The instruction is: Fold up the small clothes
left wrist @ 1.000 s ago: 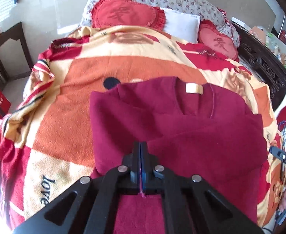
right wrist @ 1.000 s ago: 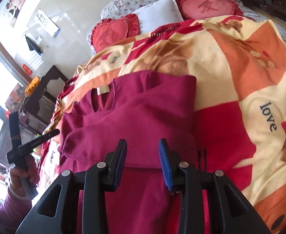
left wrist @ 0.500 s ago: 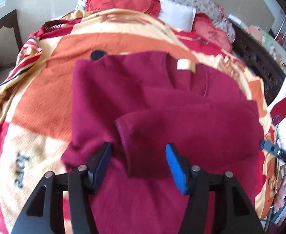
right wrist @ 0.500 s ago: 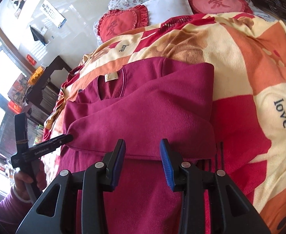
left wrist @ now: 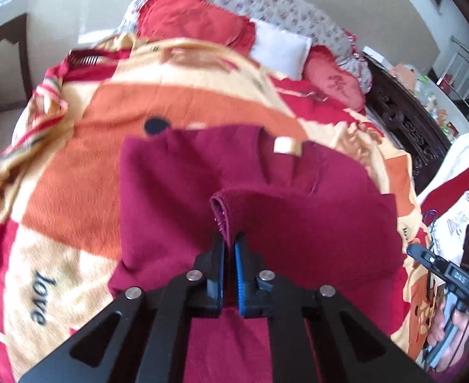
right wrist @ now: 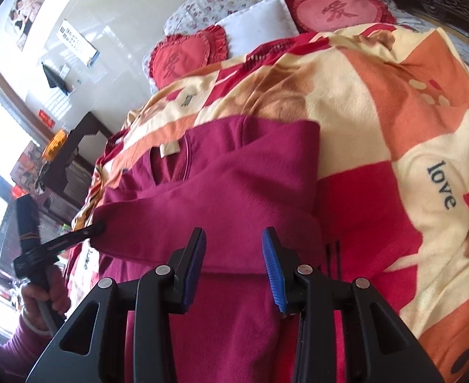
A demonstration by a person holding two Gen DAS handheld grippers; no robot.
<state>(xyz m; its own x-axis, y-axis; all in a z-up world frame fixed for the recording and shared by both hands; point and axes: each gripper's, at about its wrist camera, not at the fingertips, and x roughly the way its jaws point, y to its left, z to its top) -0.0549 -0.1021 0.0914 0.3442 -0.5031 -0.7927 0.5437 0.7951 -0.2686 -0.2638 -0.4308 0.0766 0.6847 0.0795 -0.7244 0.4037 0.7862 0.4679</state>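
Observation:
A maroon sweater (left wrist: 177, 191) lies on the bed, collar with a cream label (left wrist: 287, 145) toward the pillows. One sleeve (left wrist: 314, 223) is folded across its chest. My left gripper (left wrist: 229, 239) is shut on the cuff end of that sleeve (left wrist: 221, 207), which stands up a little from the sweater. In the right wrist view the sweater (right wrist: 234, 198) fills the middle, and my right gripper (right wrist: 234, 242) is open and empty just above its lower part. The left gripper (right wrist: 97, 226) shows there at the sweater's left edge.
The sweater rests on an orange, cream and red blanket (left wrist: 74, 191) with "love" printed on it. Red heart cushions (right wrist: 336, 12) and a white pillow (right wrist: 256, 25) lie at the head. A dark carved bedside (left wrist: 403, 121) runs along the right; a dark wooden stand (right wrist: 84, 137) is at left.
My left gripper was shut, opened over the sleeve end half a second ago, and has now closed on the cuff. The right gripper stays open, almost still.

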